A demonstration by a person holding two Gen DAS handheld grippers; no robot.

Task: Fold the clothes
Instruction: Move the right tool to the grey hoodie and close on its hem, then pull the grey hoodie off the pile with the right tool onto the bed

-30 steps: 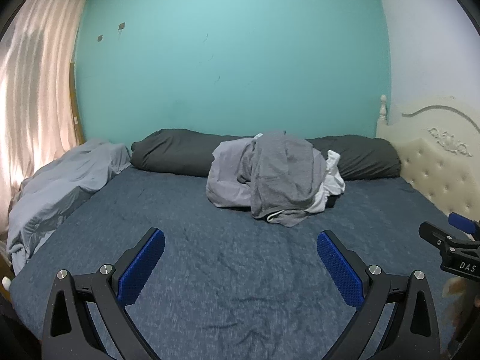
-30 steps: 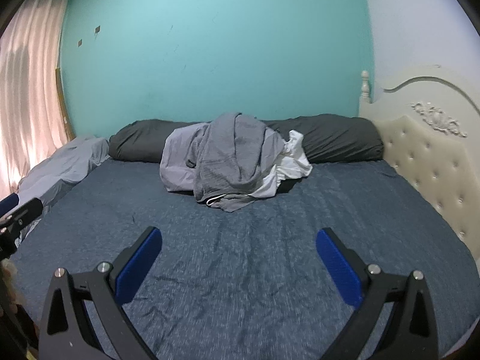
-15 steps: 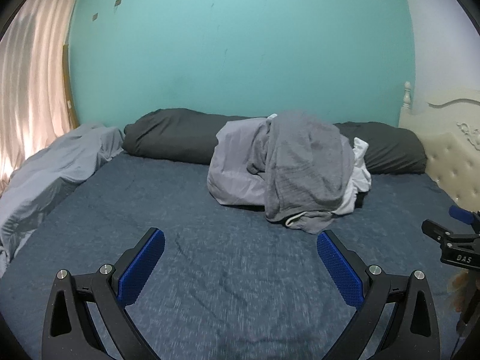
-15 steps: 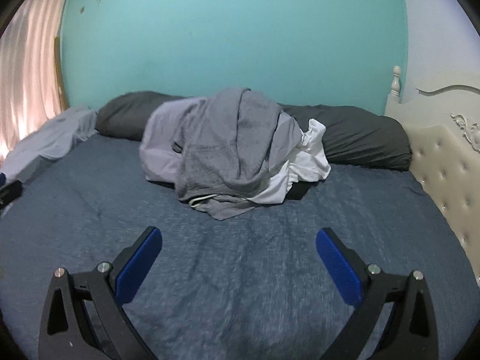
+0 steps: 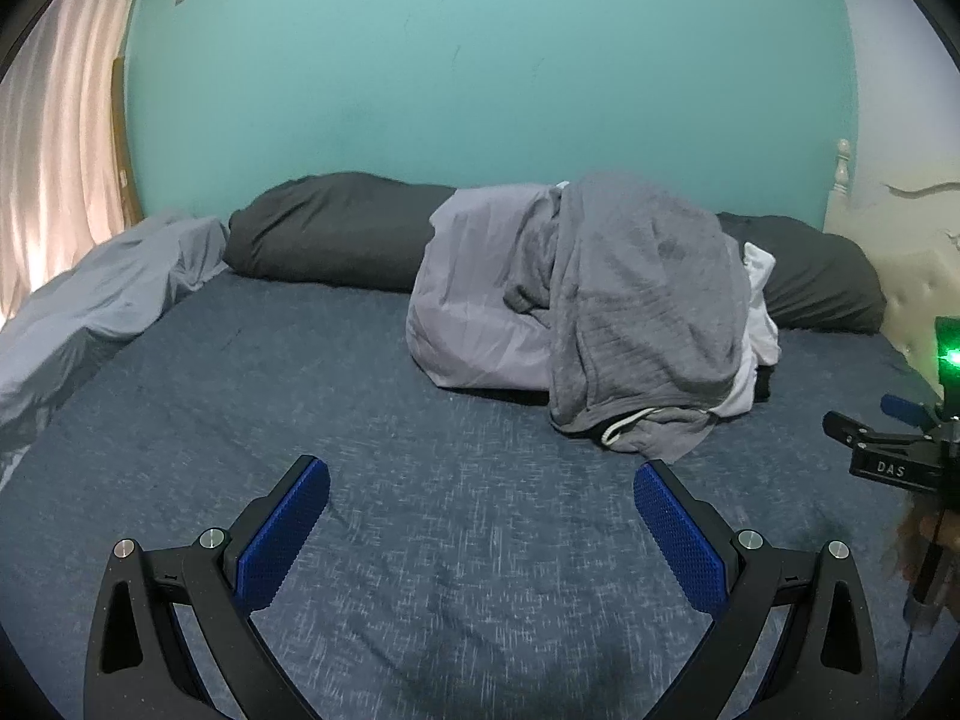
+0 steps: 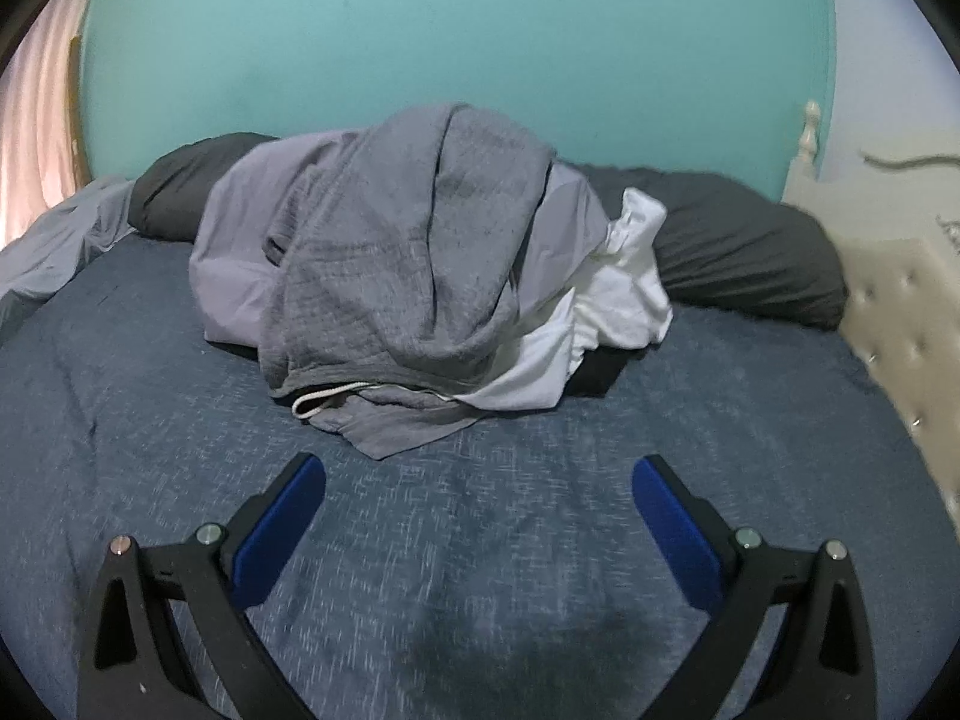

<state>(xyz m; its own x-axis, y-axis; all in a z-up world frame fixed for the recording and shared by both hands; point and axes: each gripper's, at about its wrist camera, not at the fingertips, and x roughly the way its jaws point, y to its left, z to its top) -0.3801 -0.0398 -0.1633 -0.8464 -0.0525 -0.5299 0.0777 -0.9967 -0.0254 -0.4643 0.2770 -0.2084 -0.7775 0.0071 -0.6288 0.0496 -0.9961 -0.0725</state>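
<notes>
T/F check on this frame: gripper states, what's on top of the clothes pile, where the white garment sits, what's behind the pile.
1. Both the left gripper and the right gripper are open and hold nothing. True.
2. A grey textured garment drapes over the top of the pile. True.
3. The white garment lies spread flat, apart from the pile. False: it is bunched up on the pile's right side, partly under the grey one.
4. The pile sits on a wooden table. False: it sits on a blue bedspread, with a dark bolster pillow behind.
</notes>
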